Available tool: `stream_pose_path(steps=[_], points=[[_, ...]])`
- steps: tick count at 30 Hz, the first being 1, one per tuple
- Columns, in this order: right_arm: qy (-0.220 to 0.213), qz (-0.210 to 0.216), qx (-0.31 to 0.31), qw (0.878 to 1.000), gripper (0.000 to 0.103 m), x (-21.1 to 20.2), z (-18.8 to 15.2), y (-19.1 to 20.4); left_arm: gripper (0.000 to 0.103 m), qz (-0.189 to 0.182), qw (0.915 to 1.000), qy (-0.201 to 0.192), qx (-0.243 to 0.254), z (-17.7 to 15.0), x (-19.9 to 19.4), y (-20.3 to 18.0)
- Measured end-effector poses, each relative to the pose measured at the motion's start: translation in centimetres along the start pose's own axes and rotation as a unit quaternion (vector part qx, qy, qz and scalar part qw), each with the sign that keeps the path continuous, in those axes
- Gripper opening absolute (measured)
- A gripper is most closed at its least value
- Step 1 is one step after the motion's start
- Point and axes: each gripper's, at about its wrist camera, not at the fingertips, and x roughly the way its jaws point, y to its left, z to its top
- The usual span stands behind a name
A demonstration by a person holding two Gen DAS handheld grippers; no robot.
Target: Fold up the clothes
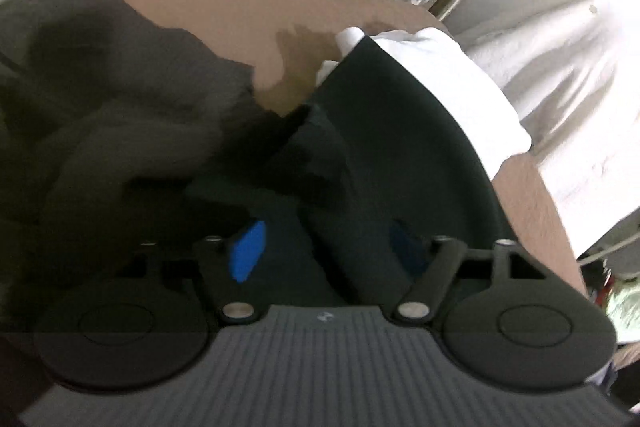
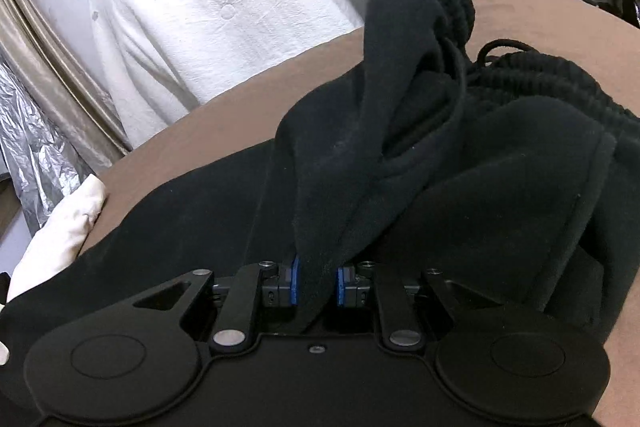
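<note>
Bare tan tabletop (image 2: 224, 123) shows beyond the black fleece trousers (image 2: 500, 163), whose ribbed waistband end lies farthest from the right gripper (image 2: 316, 285), its blue pads pinching a fold; left gripper (image 1: 324, 247) jaws spread over dark cloth (white folded garment (image 1: 452, 79) at the table edge)

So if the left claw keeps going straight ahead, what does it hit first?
Probably the black garment, which already lies between the left claw's fingers; beyond it is bare brown table. Depth is hard to judge.
</note>
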Motion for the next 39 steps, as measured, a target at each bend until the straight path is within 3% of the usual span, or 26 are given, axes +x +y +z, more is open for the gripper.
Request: stream_pose_path(steps=[1,4,6,7,8,14,16,19,21,23,24,25,27,29,32,35,37,39], points=[[0.002,0.002,-0.004,1.000,0.019,-0.1,-0.1,0.1,0.086,0.008,0.9999,0.003,-0.010,0.2,0.7,-0.2],[0.008,0.006,-0.017,1.000,0.020,0.1,0.0,0.1,0.083,0.039,0.9989,0.006,-0.023,0.9,3.2,-0.6],[0.011,0.008,-0.022,1.000,0.021,0.8,0.3,-0.2,0.042,0.066,0.9964,0.017,0.050,0.7,5.4,-1.8],[0.012,0.011,-0.019,1.000,0.021,2.0,0.7,-0.5,0.014,0.077,0.9935,0.019,0.082,0.4,6.0,-2.4],[0.014,0.015,-0.017,1.000,0.021,2.2,0.7,-0.7,0.009,0.073,0.9930,0.009,0.092,-0.1,5.8,-2.6],[0.024,0.036,-0.030,0.999,0.020,1.6,1.6,-0.7,0.007,0.020,0.9853,-0.088,0.145,-0.9,-1.0,-4.2],[0.000,0.088,-0.006,0.996,0.020,-1.5,3.2,0.0,0.007,0.006,0.9786,-0.115,0.171,-1.1,-3.9,-4.1],[0.013,0.081,-0.014,0.997,0.020,-2.8,2.0,-0.6,0.007,0.033,0.9669,-0.113,0.226,-2.8,-6.0,-2.5],[0.022,0.076,-0.019,0.997,0.019,-3.6,1.2,-1.1,0.010,0.061,0.9645,-0.069,0.247,-3.7,-4.9,-1.0],[0.031,0.070,-0.024,0.997,0.019,-4.3,0.3,-1.6,0.009,0.073,0.9694,-0.004,0.234,-4.3,-2.8,0.9],[0.041,0.058,-0.019,0.997,0.019,-3.3,-0.9,-2.3,0.009,0.061,0.9739,0.004,0.219,-4.1,-2.6,1.7],[0.050,0.047,-0.014,0.998,0.019,-2.4,-2.1,-2.9,0.009,0.039,0.9783,-0.009,0.203,-3.8,-3.2,2.2],[0.048,0.046,-0.010,0.998,0.019,-1.7,-3.0,-3.4,0.008,0.025,0.9782,-0.030,0.204,-3.6,-4.0,1.9],[0.038,0.051,-0.006,0.998,0.018,-1.5,-3.1,-3.4,0.008,0.031,0.9723,-0.044,0.228,-3.9,-5.1,0.9],[-0.023,0.096,-0.020,0.995,0.018,-4.3,-1.1,-2.2,0.008,0.044,0.9626,-0.056,0.261,-4.5,-6.6,0.1],[-0.044,0.105,-0.037,0.993,0.018,-6.5,-0.5,-1.5,0.010,0.061,0.9566,-0.027,0.284,-4.3,-5.7,0.2],[-0.018,0.095,-0.046,0.994,0.018,-6.1,-1.4,-2.1,0.014,0.078,0.9433,0.008,0.323,-4.9,-4.2,0.6],[0.006,0.079,-0.037,0.996,0.017,-5.5,-2.3,-3.8,0.014,0.086,0.9205,0.014,0.381,-6.0,-3.5,0.9]])
